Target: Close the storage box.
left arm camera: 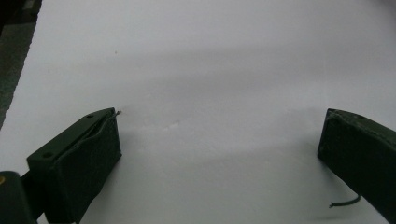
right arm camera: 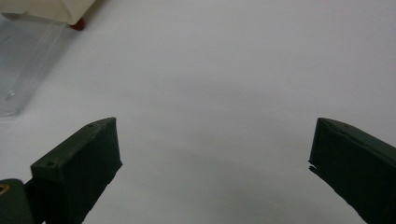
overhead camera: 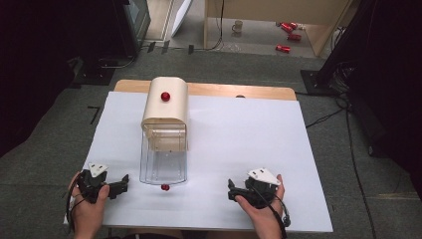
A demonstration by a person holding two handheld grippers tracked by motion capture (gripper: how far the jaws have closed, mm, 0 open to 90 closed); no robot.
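left gripper (overhead camera: 122,185): black body, white-grey three-cornered plate on top, thin black cable trailing by the wrist
right gripper (overhead camera: 232,190): black body, pale three-cornered plate on top, black cable looping past the wrist
jaws: dark blocks with flat padded faces, small screw holes on the outer side
loose end: short frayed wire at one left-gripper jaw
forearms: bare, no sleeves seen

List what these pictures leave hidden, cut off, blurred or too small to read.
- Inside of the cream box: closed top hides it in the high view.
- Clear drawer: cut off by the left edge in the right gripper view.
- Left gripper: right finger cut off by the frame edge in its own view.
- Mug and red cans on the floor: too small for details, high view.
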